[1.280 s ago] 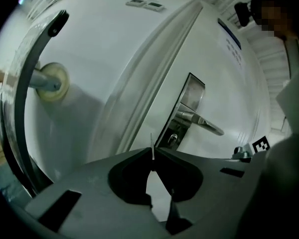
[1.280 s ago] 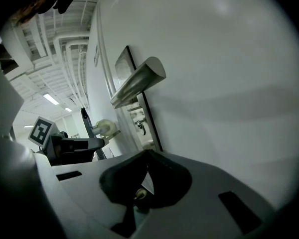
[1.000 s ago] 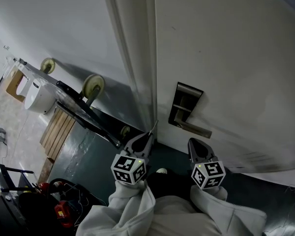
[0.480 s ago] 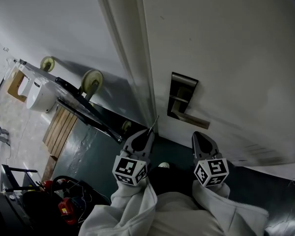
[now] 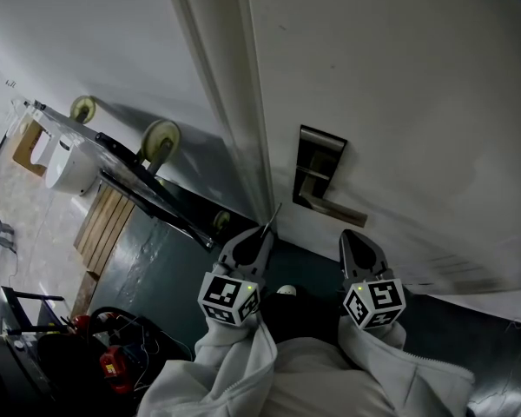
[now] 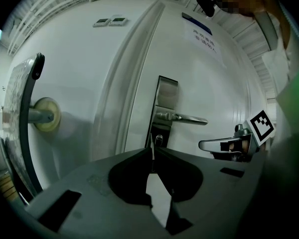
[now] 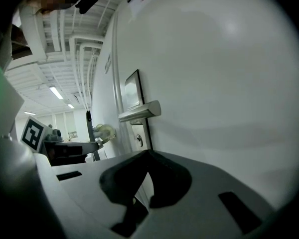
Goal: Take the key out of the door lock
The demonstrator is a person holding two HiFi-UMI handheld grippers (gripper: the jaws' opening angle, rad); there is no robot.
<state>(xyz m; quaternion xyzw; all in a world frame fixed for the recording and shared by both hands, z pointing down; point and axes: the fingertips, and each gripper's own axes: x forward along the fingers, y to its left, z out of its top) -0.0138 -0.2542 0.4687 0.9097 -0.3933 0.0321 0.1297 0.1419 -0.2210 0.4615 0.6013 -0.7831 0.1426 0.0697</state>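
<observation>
The white door point(image 5: 399, 85) carries a metal plate point(image 5: 319, 159) with a lever handle point(image 5: 334, 208). The lock cylinder point(image 6: 159, 139) sits just under the lever and shows again in the right gripper view as lock cylinder point(image 7: 138, 139). My left gripper point(image 5: 260, 235) is shut on a thin flat key point(image 5: 271, 218), seen edge-on as a pale sliver, key point(image 6: 152, 153), at the jaw tips. The key is clear of the lock, a short way in front of it. My right gripper point(image 5: 352, 240) hovers below the lever's end with its jaws together and nothing in them.
A tipped trolley with cream wheels point(image 5: 161, 142) leans on the wall left of the door frame point(image 5: 243, 129). One of its wheels point(image 6: 45, 116) is close to my left gripper. A wooden pallet point(image 5: 104, 224), a white container point(image 5: 69, 168) and red tools point(image 5: 113, 367) lie lower left.
The right gripper has come up slightly below the lever. The left gripper keeps its place and its grip on the key. The head view has shifted a little.
</observation>
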